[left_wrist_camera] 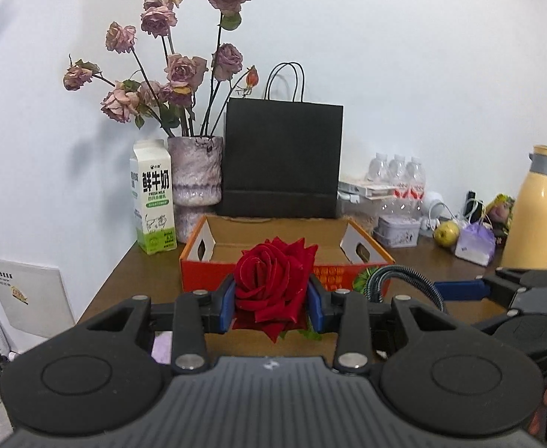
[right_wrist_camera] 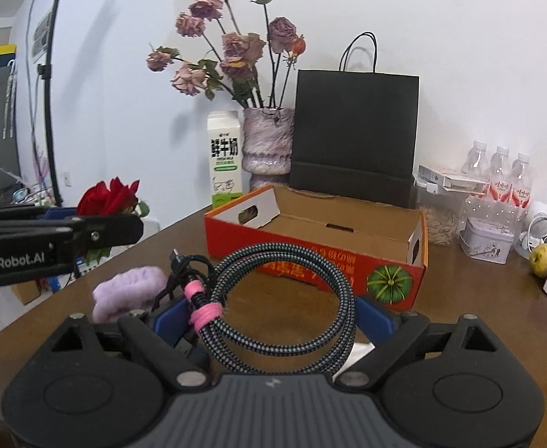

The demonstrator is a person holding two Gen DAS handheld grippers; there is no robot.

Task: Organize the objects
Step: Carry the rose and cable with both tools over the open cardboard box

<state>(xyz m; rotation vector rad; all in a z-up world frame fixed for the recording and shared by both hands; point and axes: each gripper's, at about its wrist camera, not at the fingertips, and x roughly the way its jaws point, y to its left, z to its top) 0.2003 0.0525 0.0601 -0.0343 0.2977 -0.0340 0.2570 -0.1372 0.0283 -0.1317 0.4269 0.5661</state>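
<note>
While we look along the left tool [left_wrist_camera: 271, 300], its blue pads clamp a red fabric rose [left_wrist_camera: 273, 283] on both sides, lifted above the brown wooden counter [left_wrist_camera: 143, 272]. Our right tool [right_wrist_camera: 273, 319] stands wide, gripping a coiled grey braided cable [right_wrist_camera: 284, 298] with pink ties. Beyond both lies the open orange cardboard box [right_wrist_camera: 310, 261]; a lilac fluffy cloth [right_wrist_camera: 128, 291] rests near the cable.

Home: cluttered table [left_wrist_camera: 154, 268], dried roses [left_wrist_camera: 169, 71], milk carton [left_wrist_camera: 153, 201].
</note>
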